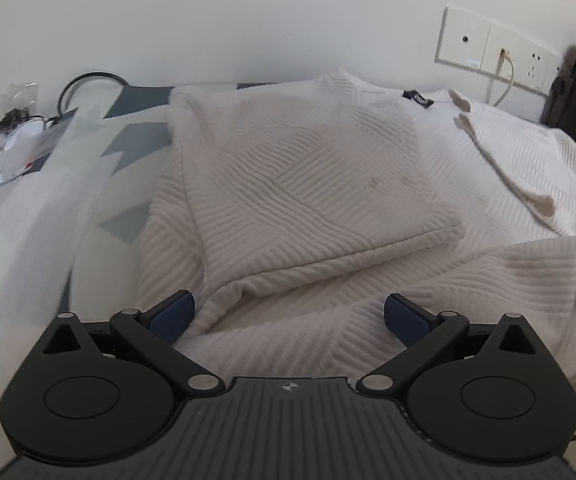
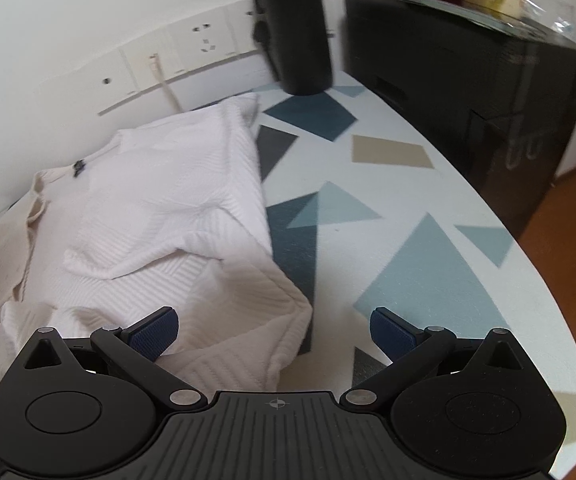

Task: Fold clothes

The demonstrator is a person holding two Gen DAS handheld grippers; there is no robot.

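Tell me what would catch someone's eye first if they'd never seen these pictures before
The cream ribbed garment dominates both views, spread over the table with one side already folded across its middle and a small black neck label near the wall. The left gripper and right gripper both hang open over its near edge. Beyond it, the geometric-patterned tablecloth stands out, with a black bottle and a black box at the far end.

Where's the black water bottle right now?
In the right wrist view, the black bottle stands at the table's far edge, between the wall sockets and a black box.
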